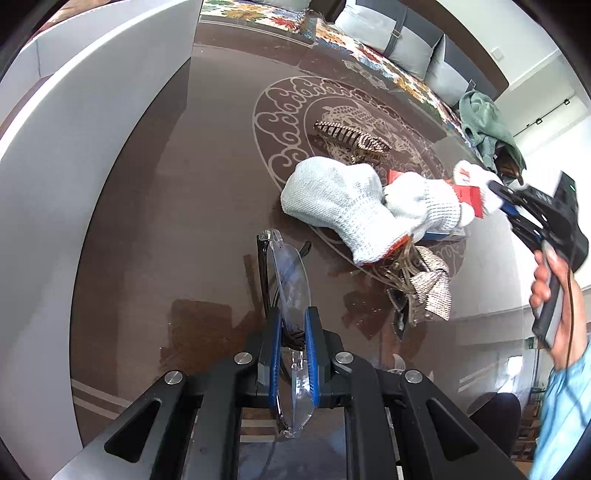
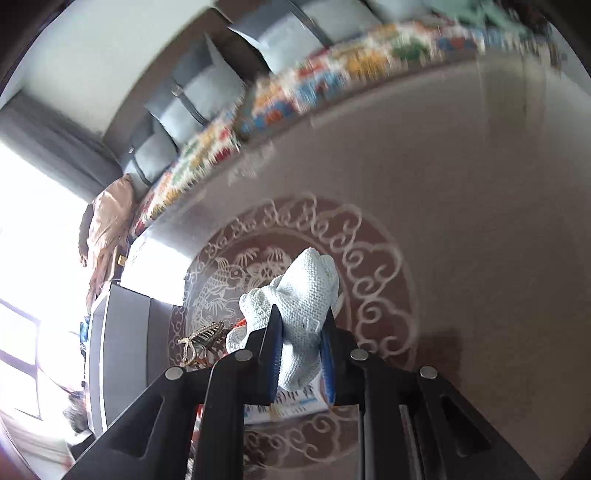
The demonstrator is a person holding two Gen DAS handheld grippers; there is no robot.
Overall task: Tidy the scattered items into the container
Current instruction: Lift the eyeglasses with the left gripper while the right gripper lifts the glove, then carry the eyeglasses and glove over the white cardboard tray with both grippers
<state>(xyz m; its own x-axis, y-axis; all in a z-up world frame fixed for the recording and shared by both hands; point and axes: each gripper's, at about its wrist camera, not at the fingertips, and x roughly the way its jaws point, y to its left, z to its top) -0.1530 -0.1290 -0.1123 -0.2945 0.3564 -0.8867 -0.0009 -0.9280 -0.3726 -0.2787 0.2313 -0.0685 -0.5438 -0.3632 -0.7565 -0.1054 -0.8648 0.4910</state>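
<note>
My left claw (image 1: 291,332) is clenched on clear-lensed, black-armed glasses (image 1: 286,280) above the brown glass table (image 1: 207,206) — my right claw (image 2: 301,339) grasps a white knitted glove (image 2: 303,295), any writing too blurred to read.

a home living room: cushioned sofa (image 1: 402,33), ornate table (image 1: 221,184).

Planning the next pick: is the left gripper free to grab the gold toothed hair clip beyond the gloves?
Probably not: the left gripper is shut on clear safety glasses; the gold hair clip lies unobstructed.
</note>
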